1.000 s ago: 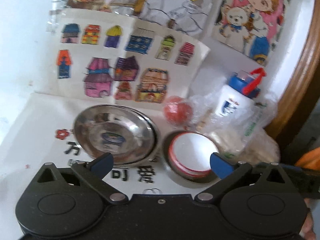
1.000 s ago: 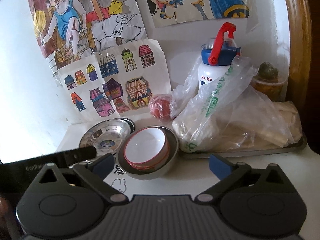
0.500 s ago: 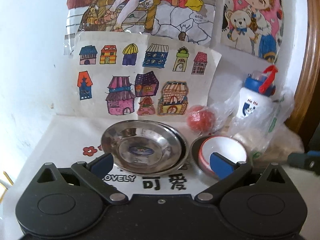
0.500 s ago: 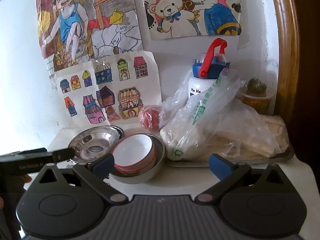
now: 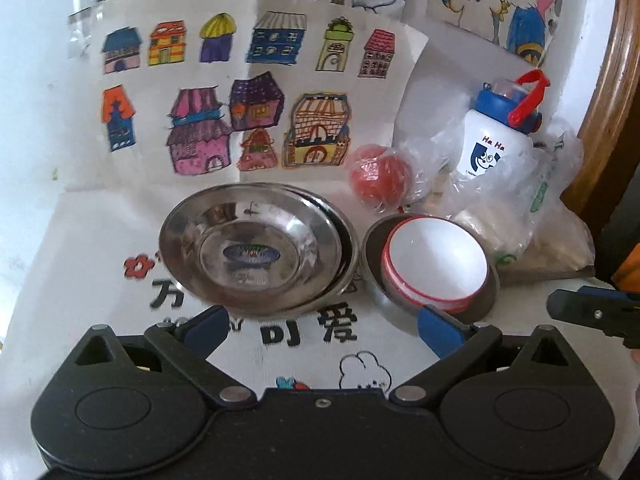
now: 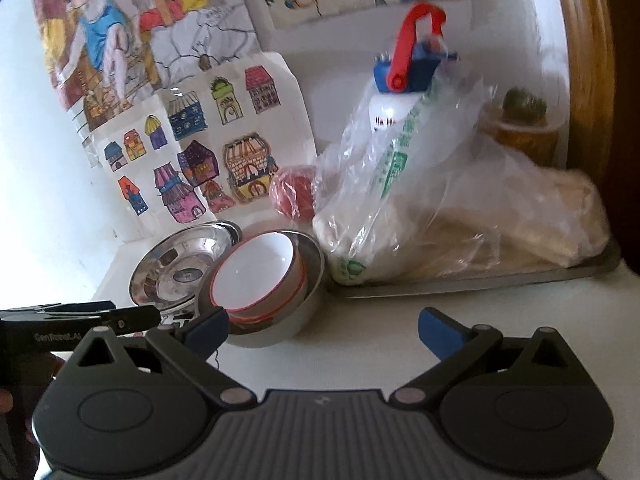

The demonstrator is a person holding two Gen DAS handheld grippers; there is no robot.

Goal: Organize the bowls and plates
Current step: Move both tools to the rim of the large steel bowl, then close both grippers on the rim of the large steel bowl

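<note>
Two stacks stand ahead of both claws. Left wrist view: the left claw (image 5: pixel 322 326) is spread wide and holds nothing; the steel plates (image 5: pixel 256 248) lie straight ahead, their near rim just beyond its left finger, and the white bowls (image 5: pixel 436 260), nested in a steel bowl (image 5: pixel 370 264), sit ahead beyond its right finger. Right wrist view: the right claw (image 6: pixel 322 326) is likewise spread and empty; the white bowls (image 6: pixel 256 268) lie ahead, beyond its left finger, plates (image 6: pixel 176 268) farther left. The left claw seems nearer the plates.
</note>
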